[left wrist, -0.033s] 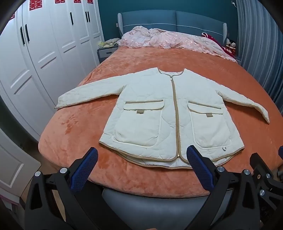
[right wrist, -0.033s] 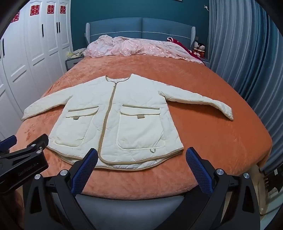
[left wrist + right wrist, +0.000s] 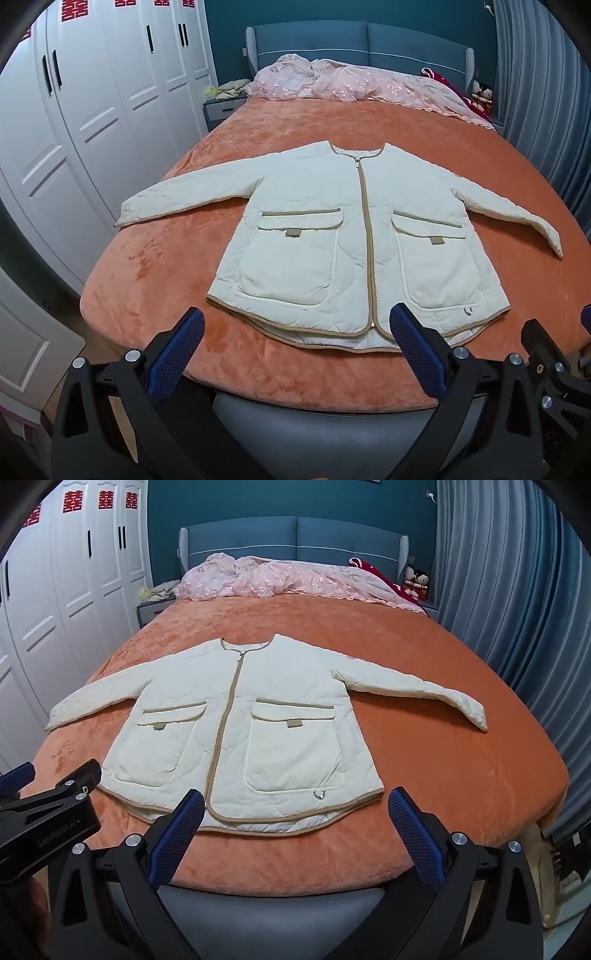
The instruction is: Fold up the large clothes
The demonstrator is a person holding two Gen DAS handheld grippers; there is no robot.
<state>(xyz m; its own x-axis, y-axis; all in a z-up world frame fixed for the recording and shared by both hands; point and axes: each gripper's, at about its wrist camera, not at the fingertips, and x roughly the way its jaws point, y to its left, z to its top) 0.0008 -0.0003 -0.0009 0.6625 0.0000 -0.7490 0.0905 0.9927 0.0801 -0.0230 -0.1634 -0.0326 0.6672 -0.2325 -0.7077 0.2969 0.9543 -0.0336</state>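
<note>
Left wrist view showed a cream quilted jacket (image 3: 354, 236) lying flat and face up on the orange blanket of the bed (image 3: 155, 266), zipped along its tan-trimmed front, both sleeves stretched out to the sides and its hem toward the foot of the bed. The left gripper (image 3: 297, 341) hovered at the foot edge, its blue-padded fingers (image 3: 177, 354) spread wide and holding nothing, the hem just beyond them. In the right wrist view the right gripper (image 3: 295, 821) sat likewise at the foot of the bed, its fingers (image 3: 413, 834) spread apart and empty, with the jacket (image 3: 240, 731) lying ahead of them. A crumpled pink quilt (image 3: 288, 581) lay piled at the blue headboard (image 3: 295, 535). White wardrobe doors (image 3: 92, 110) stood along the left side, and grey-blue curtains (image 3: 517, 590) hung on the right.
</note>
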